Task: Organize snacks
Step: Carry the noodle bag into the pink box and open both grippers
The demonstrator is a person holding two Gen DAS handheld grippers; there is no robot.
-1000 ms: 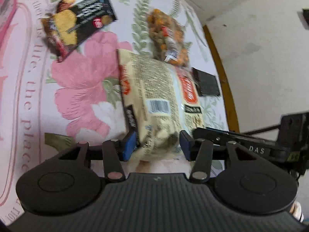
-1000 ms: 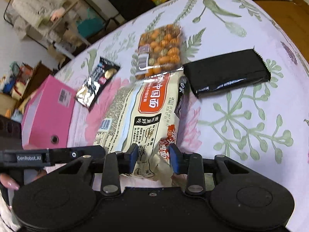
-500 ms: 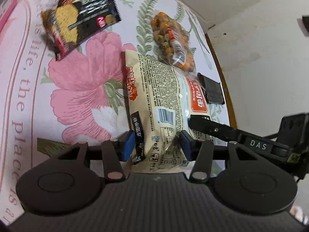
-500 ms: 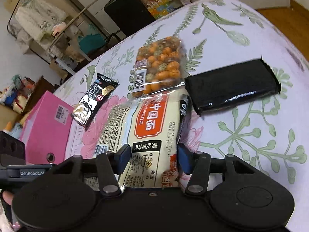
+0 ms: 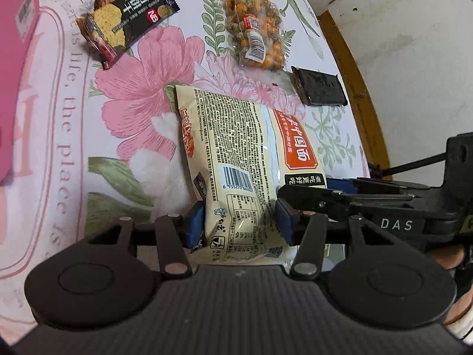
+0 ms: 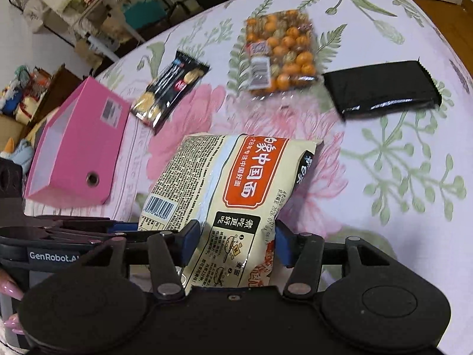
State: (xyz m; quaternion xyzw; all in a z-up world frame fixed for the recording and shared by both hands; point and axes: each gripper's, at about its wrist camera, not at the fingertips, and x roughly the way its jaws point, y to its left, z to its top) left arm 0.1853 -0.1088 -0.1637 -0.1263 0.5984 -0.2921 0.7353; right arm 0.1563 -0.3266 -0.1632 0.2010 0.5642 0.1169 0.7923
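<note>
A large cream noodle bag (image 5: 236, 159) with an orange label is held by its near end, lifted above the flowered tablecloth; it also shows in the right wrist view (image 6: 230, 195). My left gripper (image 5: 241, 223) is shut on the bag's left part. My right gripper (image 6: 236, 241) is shut on its right part, and its fingers (image 5: 325, 198) reach in from the right in the left wrist view. A pink box (image 6: 77, 148) lies on its side at the left, open end toward me.
On the tablecloth (image 6: 384, 162) lie a black biscuit pack (image 5: 127, 17) (image 6: 171, 85), a clear bag of orange snack balls (image 5: 254, 41) (image 6: 280, 50) and a black foil packet (image 5: 320, 85) (image 6: 381, 88). The table's wooden edge (image 5: 351, 68) runs at the right.
Both grippers have pulled back and up with the noodle bag. It has come away from the orange ball bag and the black packet, and more tablecloth shows around it.
</note>
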